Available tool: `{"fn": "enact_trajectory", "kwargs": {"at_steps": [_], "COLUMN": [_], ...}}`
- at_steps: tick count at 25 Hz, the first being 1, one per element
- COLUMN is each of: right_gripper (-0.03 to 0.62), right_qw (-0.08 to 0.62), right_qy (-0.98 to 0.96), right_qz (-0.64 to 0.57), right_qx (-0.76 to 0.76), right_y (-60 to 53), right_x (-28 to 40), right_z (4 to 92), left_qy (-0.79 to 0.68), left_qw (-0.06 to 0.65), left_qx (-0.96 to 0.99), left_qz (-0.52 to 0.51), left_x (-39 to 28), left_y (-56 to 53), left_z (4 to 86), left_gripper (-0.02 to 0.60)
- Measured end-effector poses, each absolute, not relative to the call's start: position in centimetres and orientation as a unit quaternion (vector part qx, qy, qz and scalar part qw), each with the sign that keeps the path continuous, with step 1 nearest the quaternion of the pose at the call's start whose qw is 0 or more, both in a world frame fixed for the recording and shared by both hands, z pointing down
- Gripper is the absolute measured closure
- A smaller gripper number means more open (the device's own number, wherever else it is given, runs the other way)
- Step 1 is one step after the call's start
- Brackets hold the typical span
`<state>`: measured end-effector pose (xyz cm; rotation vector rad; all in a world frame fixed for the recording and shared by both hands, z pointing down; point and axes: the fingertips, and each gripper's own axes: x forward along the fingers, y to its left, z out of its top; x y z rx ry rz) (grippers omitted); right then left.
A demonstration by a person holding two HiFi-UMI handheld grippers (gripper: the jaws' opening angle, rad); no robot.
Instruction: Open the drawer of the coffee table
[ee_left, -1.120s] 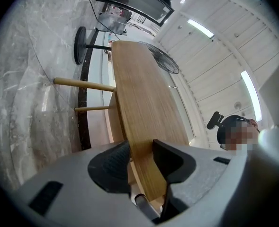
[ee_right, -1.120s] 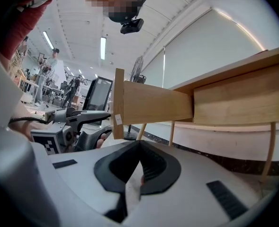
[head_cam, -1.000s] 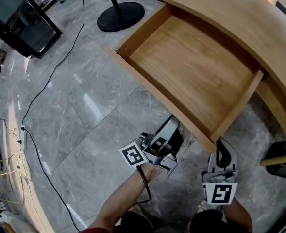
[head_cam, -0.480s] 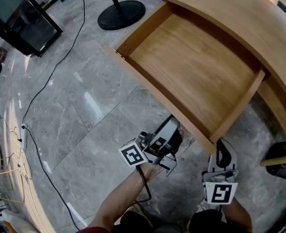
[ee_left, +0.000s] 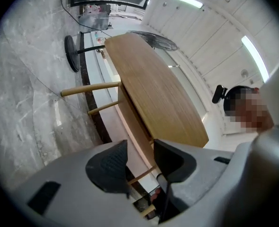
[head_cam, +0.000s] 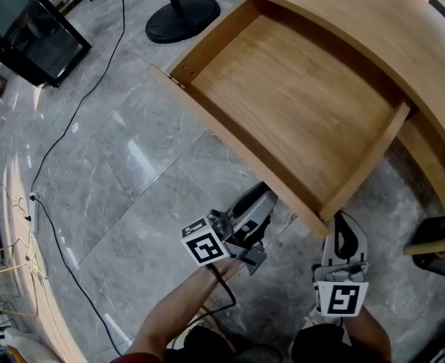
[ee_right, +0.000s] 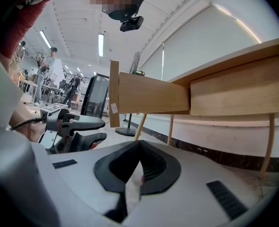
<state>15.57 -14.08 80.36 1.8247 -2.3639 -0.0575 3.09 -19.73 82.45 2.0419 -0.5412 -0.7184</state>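
The wooden drawer [head_cam: 282, 104] stands pulled far out from under the oval coffee table top [head_cam: 373, 29], and its inside is bare. My left gripper [head_cam: 261, 200] hangs just in front of the drawer's front panel [head_cam: 230, 138], apart from it. In the left gripper view the left gripper [ee_left: 140, 150] is open, its jaws have just been opening a little, and nothing is between them. My right gripper [head_cam: 344, 225] sits by the drawer's near right corner. In the right gripper view the right gripper [ee_right: 140, 145] has its pads together on nothing, and the drawer's side [ee_right: 153, 98] shows ahead.
A round black stand base [head_cam: 182, 19] sits on the grey marble floor beyond the drawer's far left corner. A black screen [head_cam: 26, 29] is at the upper left, with a cable [head_cam: 63, 150] running across the floor. A wooden table leg [head_cam: 434, 246] is at the right.
My left gripper has dropped slightly down and left, away from the drawer front, and has rolled a little. The right gripper and the drawer have stayed put.
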Motion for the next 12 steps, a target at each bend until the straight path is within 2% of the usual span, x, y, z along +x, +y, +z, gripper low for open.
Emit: {"fn": "enact_trajectory", "kwargs": {"at_steps": [5,12], "right_gripper": [0.599,0.599], "right_qw": [0.077,0.074], "right_qy": [-0.789,-0.788], "right_qz": [-0.014,-0.007], "right_qx": [0.609,0.611], "right_y": [-14.1,-14.3], "right_x": [15.8,16.3], "right_z": [80.7,80.9], "left_qy": [-0.252,-0.337], "left_qw": [0.37,0.204], "left_qx": [0.873,0.917], "left_qz": [-0.191,-0.069], "left_x": [3.6,4.6], "left_y": [-18.8,-18.0], "left_z": [83.9,84.9], "left_gripper": [0.413,0.413]}}
